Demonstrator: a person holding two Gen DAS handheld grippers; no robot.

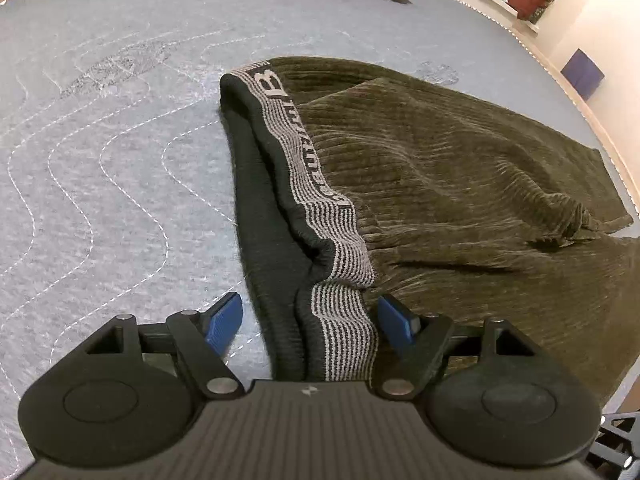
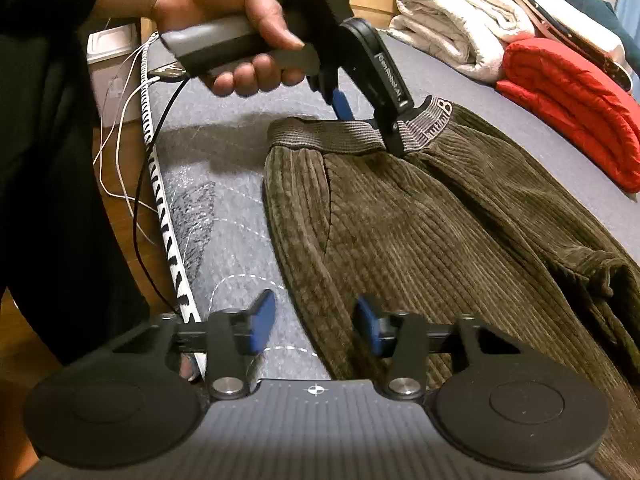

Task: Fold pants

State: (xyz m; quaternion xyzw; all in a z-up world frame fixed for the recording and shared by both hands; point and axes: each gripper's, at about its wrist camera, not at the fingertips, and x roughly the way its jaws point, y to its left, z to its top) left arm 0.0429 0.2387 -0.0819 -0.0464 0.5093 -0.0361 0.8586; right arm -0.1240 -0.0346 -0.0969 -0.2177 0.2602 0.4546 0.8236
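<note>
On the bed (image 1: 100, 160), pants (image 1: 460, 168), left gripper (image 1: 310, 320) gaping astride waistband (image 1: 316, 196)

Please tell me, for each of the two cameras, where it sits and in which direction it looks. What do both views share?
Left wrist: sits on the left gripper, looking down along the striped waistband of the brown corduroy pants on the grey mat; only its own open blue fingers show.
Right wrist: sits on the right gripper at the pants' side edge, looking towards the waistband; the person's hand holding the left gripper and a dark sleeve show.
Shared: pants, waistband, mat, red folded cloth.
</note>
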